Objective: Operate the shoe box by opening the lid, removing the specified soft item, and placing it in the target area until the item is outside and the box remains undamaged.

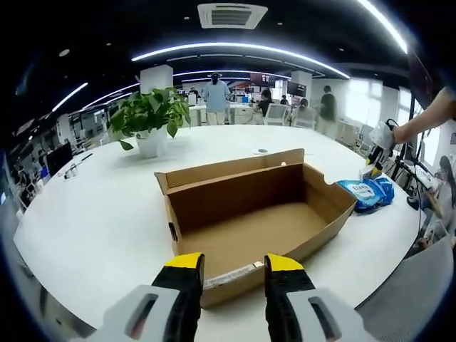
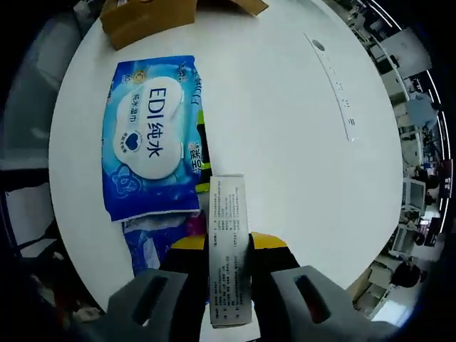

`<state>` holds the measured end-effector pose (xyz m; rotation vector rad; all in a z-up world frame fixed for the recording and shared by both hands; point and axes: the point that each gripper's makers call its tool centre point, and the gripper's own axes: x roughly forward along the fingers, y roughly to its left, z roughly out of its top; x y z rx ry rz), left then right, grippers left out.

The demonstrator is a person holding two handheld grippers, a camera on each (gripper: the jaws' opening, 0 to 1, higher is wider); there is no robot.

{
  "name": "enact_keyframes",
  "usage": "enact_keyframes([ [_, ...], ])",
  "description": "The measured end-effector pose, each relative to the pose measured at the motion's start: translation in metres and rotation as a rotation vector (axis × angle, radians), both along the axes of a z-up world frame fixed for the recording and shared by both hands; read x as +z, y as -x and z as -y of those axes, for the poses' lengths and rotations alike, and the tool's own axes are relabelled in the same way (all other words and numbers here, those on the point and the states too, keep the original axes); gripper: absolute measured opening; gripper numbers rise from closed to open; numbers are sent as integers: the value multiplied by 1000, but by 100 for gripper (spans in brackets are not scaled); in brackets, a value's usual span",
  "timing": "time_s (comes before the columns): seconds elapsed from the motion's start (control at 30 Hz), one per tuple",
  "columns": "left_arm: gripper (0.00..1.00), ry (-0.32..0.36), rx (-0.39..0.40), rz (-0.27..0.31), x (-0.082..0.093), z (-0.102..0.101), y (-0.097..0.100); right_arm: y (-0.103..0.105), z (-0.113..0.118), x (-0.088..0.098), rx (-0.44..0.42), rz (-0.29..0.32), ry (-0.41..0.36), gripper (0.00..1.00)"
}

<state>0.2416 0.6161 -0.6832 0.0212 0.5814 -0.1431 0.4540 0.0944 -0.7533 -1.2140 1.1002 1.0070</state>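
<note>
In the left gripper view, the left tool [image 1: 231, 269] hovers with its jaws apart at the near wall of the open, empty shoe box [image 1: 253, 221] mid-surface [image 1: 92, 214]. In the right gripper view, the right tool [image 2: 229, 246] is clamped on a white leaflet [image 2: 229, 242], just beside the blue wipes pack [image 2: 153, 135] near the surface's edge.

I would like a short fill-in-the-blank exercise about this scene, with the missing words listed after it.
1. The cardboard shoe box on the white table is open and ____ inside.
2. The right claw is shut on a narrow white ____.
3. The blue wipes pack lies ____ the box.
4. A potted ____ stands on the table behind the box.

Missing words: empty; box; outside; plant
</note>
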Motion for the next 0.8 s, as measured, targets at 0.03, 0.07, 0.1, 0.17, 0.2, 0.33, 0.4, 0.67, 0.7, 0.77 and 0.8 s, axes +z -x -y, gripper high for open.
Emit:
enact_keyframes([
  [0.03,34,-2,-1,-1,0,1,0,0,1,-1,1,-1,-1,19],
  [0.07,34,-4,-2,-3,0,1,0,1,2,-3,3,-6,4,19],
  [0.1,34,-5,-2,-3,1,1,0,1,3,-4,3,-11,7,19],
  [0.17,34,-8,-3,-5,1,2,0,5,4,-4,5,-14,17,19],
  [0.2,34,-11,-4,-7,1,2,1,7,5,-3,6,-14,23,18],
  [0.33,33,-23,-10,-14,0,3,1,13,8,-2,12,-19,41,18],
  [0.4,33,-23,-12,-17,-1,3,0,14,10,-3,11,-23,46,18],
  [0.67,34,-22,-14,-23,-4,1,0,17,15,-5,31,-34,65,18],
  [0.7,34,-22,-15,-22,-4,1,0,16,15,-6,29,-34,64,18],
  [0.77,34,-23,-16,-21,-3,2,0,15,15,-6,30,-35,64,18],
  [0.8,34,-24,-16,-22,-3,1,0,14,16,-6,28,-36,66,19],
])
